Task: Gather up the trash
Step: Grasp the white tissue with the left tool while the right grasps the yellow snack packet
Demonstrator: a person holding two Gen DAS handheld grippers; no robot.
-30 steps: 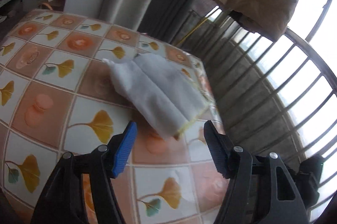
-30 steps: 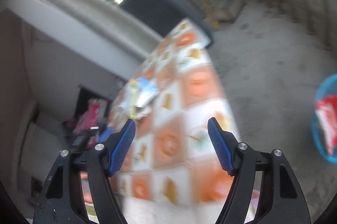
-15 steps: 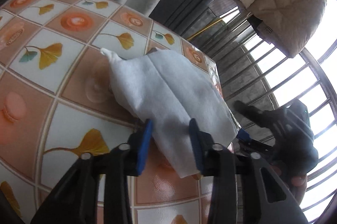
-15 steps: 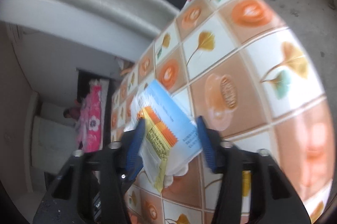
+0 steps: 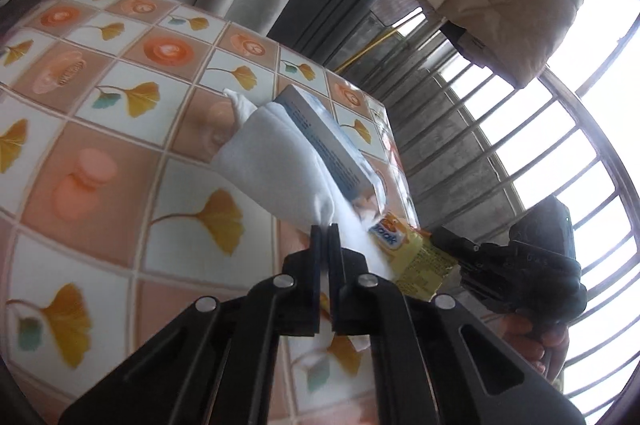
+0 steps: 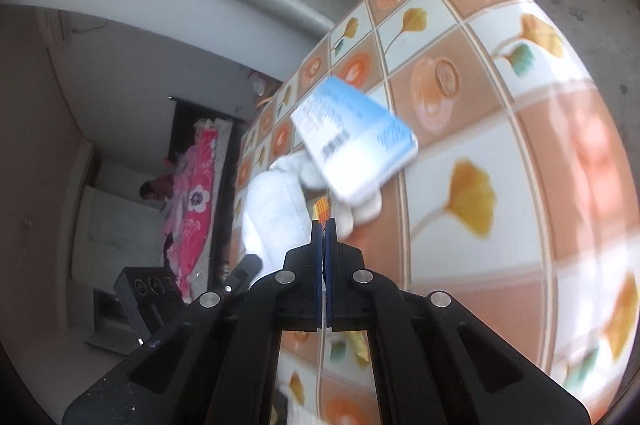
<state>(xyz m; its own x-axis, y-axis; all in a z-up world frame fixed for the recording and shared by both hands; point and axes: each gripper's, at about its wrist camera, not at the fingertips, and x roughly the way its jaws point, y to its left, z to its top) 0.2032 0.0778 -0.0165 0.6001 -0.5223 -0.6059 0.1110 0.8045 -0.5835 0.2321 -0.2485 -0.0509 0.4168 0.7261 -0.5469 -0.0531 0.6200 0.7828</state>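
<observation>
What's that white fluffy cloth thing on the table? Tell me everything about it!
The white cloth looks soft and fleecy, like a folded rag or tissue. It lies bunched on the tiled tablecloth, near the table's edge, with a twisted tip pointing away. The left tool is shut on its near corner. A light blue packet leans against its side, and a yellow wrapper lies beside it. The right wrist view shows the cloth too, blurred, with the right tool pinched shut on the wrappers next to it.

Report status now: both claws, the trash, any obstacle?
Left claw shut on white crumpled tissue. Right claw shut on yellow snack wrapper. Blue-white packet also lifted. Nothing blocking.
</observation>
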